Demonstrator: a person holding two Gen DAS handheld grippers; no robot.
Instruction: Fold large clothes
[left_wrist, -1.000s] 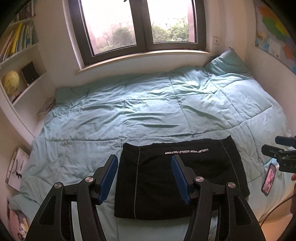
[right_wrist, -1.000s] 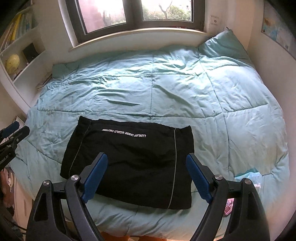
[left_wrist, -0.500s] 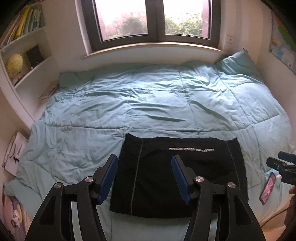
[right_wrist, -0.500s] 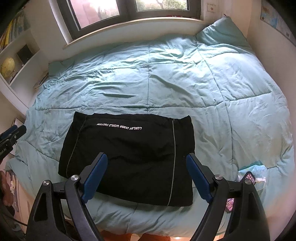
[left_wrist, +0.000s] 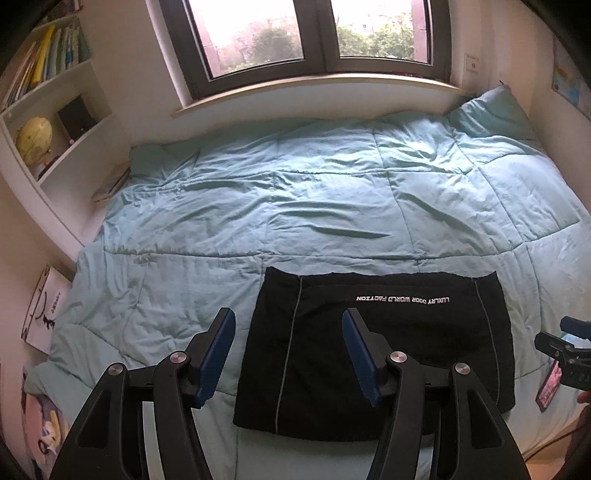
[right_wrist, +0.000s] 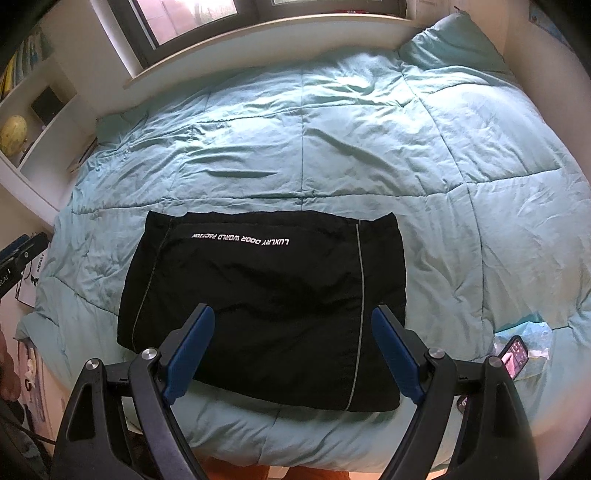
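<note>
Two hand-held grippers, both with blue pads spread wide and nothing between them. Left hand-held gripper hangs above the near-left part of the folded black garment with thin grey piping and white lettering; its left pad sits over the bare quilt, its right pad over the cloth, neither touching it as far as the view shows. Right hand-held gripper hangs above the garment's near edge, both pads over black fabric, the right pad close to the right piping line.

Garment lies flat as a neat rectangle on the pale teal quilted bedspread, near the front edge of the bed, lettering strip along its far side and reading upside down from here. Bedspread covers the whole bed, lightly creased, with a teal pillow at the far right corner under the dark-framed window.

Phone with a lit pink screen lies at the bed's near right, resting on a crumpled white and light-blue item, possibly tissue or packaging; blurred, hard to say. White wall shelf with books stands left of the bed, holding a yellow globe. Right hand-held gripper's tip also shows at the right edge of the left wrist view.
</note>
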